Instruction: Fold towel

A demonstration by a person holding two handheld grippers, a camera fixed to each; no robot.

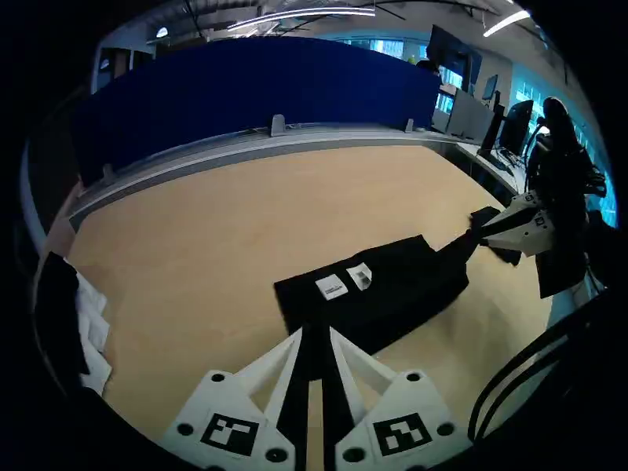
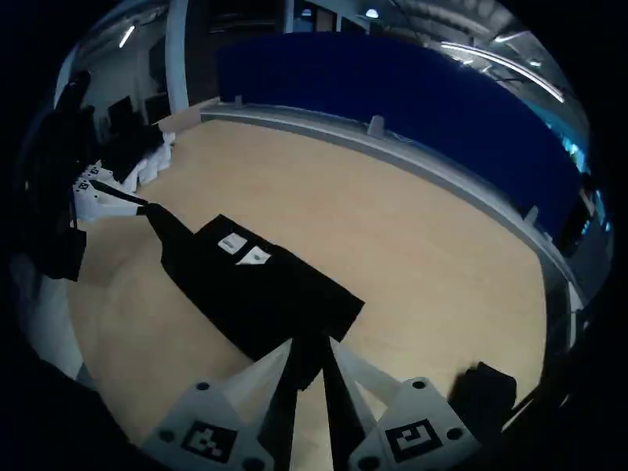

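Black towel: the towel (image 1: 377,290) lies in a long dark strip between the two tongs, running from the tips of one pair to the tips of the other, and most of it rests flat on the counter.
White tags: two small tags (image 1: 345,284) sit face up on the towel, just ahead of the left tongs and nearer them than the right pair.
Left tongs: the left tongs (image 1: 314,336) are nipped narrow on the near corner of the towel, with dark cloth running up between the fingers.
Right tongs: the right tongs (image 2: 310,345) are also pinched tight on their own corner. Seen from the left gripper view, that end of the towel is drawn out to a point at their tips.
Wood counter: the pale counter (image 1: 228,220) spreads out beyond both tongs.
Blue partition: a partition (image 1: 259,86) stands along the counter's far edge, well ahead of both tongs.
Side pile: a pile of cloths (image 1: 82,330), white and dark, lies off to the left tongs' left.
Step in hand: both ends look gripped and the strip lightly stretched, so this reads as the start of a fold, with the cloth not yet doubled over.
Next move: probably one end is carried up and over onto the other. That calls for both pinches to hold and for the edges to meet squarely.
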